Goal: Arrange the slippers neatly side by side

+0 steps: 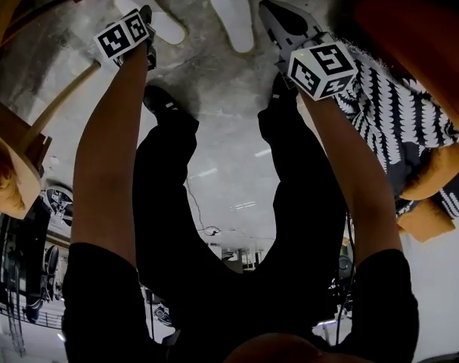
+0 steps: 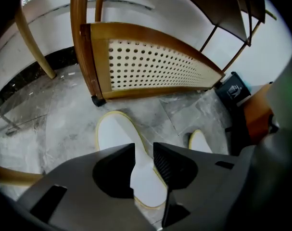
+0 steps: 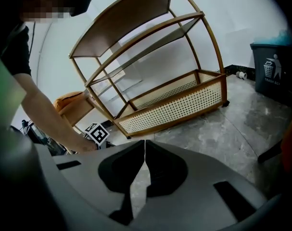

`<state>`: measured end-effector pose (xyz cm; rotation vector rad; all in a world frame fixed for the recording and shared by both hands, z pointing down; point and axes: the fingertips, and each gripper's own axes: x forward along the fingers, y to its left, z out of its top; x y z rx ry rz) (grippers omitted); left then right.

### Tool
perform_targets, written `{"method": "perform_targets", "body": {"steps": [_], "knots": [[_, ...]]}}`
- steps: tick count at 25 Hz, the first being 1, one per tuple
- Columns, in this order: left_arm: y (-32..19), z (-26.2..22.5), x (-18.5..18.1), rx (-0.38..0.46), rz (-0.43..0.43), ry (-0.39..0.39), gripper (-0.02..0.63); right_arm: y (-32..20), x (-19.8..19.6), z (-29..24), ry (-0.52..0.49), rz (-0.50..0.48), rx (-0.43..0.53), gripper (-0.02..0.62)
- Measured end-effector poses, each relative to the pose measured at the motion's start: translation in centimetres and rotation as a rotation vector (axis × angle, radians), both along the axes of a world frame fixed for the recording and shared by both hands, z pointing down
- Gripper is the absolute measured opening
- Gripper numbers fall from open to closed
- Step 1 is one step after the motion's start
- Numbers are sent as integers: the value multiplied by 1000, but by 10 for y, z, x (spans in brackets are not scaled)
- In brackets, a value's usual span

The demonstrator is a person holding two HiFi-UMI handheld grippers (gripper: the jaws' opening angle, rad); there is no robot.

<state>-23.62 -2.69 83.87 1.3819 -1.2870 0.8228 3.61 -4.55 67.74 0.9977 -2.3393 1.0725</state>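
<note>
Two white slippers lie on the grey stone floor. In the head view the left slipper (image 1: 157, 20) points up-left and the right slipper (image 1: 231, 12) lies a hand's width to its right, not parallel. My left gripper (image 1: 146, 15) hangs over the left slipper's heel end. In the left gripper view its jaws (image 2: 144, 148) stand open, a gap between the pads, and the yellow-edged slipper (image 2: 118, 138) shows on the floor beneath, not pinched. The other slipper (image 2: 200, 141) peeks out at the right. My right gripper (image 1: 268, 7) (image 3: 145, 143) is shut and empty, right of both slippers.
A wooden rack with a perforated panel (image 2: 150, 66) (image 3: 177, 100) stands just beyond the slippers. A dark bin (image 3: 271, 69) (image 2: 234, 88) is to the right. An orange cushion (image 1: 418, 36) and patterned cloth (image 1: 399, 108) lie at the right, a wooden chair (image 1: 17, 138) at the left.
</note>
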Motion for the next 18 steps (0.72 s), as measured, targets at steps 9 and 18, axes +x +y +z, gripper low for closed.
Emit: {"method": "perform_targets", "body": {"steps": [9,18], "knots": [[6,17,-6,-23,-61,-76,29,-2,15,15,15,-13,1,34],[20,-24,17,4,-143,-23,21,10,28,-11,24,2,-29,34]]}}
